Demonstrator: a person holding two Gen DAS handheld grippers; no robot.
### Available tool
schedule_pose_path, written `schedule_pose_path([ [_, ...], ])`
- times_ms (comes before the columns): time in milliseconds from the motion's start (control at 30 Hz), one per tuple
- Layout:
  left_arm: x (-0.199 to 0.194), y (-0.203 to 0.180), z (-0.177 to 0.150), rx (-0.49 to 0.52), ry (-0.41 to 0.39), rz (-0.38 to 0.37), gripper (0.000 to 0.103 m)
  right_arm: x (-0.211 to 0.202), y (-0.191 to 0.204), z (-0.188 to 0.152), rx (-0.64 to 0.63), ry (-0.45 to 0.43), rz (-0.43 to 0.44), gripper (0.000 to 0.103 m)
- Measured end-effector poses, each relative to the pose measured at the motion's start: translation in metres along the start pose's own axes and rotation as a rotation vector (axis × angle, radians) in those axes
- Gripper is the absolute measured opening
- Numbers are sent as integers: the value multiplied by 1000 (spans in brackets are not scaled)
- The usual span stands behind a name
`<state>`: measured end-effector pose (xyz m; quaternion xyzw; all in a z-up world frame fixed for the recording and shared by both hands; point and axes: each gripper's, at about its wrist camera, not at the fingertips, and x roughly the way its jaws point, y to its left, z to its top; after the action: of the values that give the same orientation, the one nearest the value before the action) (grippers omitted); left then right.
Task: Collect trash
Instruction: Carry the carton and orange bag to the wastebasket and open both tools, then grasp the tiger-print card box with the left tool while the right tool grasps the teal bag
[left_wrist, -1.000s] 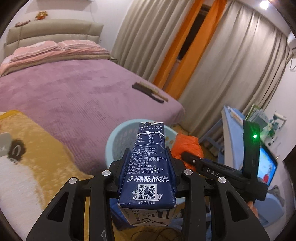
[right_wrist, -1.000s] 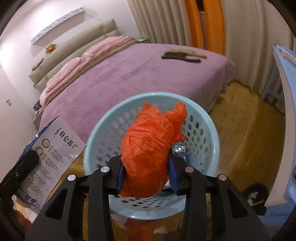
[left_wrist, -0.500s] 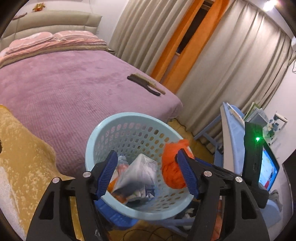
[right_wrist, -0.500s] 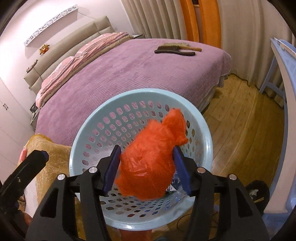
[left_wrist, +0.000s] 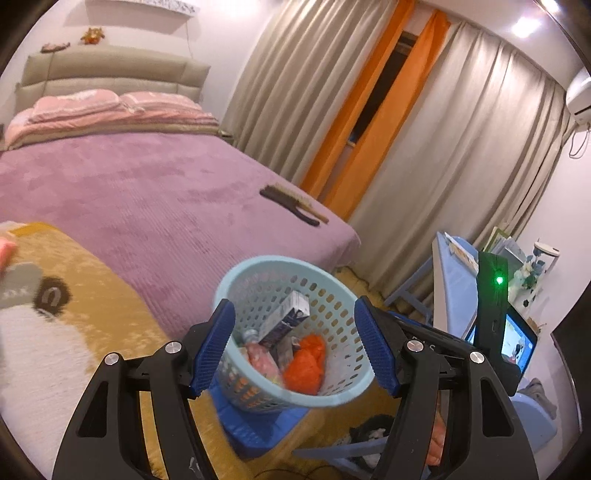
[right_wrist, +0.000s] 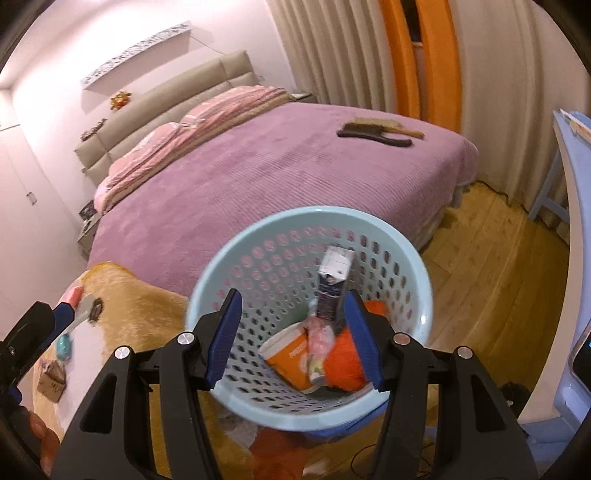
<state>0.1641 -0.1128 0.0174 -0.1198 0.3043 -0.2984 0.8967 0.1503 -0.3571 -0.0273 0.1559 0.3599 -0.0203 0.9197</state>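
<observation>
Blue carton (left_wrist: 286, 320) and orange bag (left_wrist: 304, 365) lie in basket (left_wrist: 343, 397); both jaws apart

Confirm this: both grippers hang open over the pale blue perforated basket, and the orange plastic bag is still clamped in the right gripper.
Not quite. Both grippers, left gripper and right gripper, are open over the pale blue perforated basket, but the right wrist view shows the orange plastic bag lying inside the basket, not clamped.
</observation>
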Motion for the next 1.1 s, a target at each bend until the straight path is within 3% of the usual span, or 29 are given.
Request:
schedule_pose_path([
  [233, -63, 13, -1, 15, -89, 64, 66, -28, 49, -6, -88, -47, 72, 54],
  [433, -121, 46, -5, -19, -148, 177, 70, -37, 101, -16, -178, -57, 138, 54],
  [533, -152, 70, -10, -50, -178, 275, 79, -39, 128, -21, -220, -55, 168, 54],
  [633, -184, 100, -17, -104, -179, 458, 83, -36, 160, -26, -267, -48, 205, 54],
  [700, -208, 129, -25, -188, -180, 559, 85, -34, 180, -29, -299, -48, 228, 54],
  [800, -230, 171, -37, -314, -180, 603, 85, -24, 220, -39, -375, -50, 254, 54],
  [933, -246, 229, -56, -512, -153, 605, 85, -6, 268, -53, -445, -13, 305, 52],
  [1100, -233, 283, -72, -693, -96, 593, 85, 21, 314, -65, -493, 56, 359, 44],
])
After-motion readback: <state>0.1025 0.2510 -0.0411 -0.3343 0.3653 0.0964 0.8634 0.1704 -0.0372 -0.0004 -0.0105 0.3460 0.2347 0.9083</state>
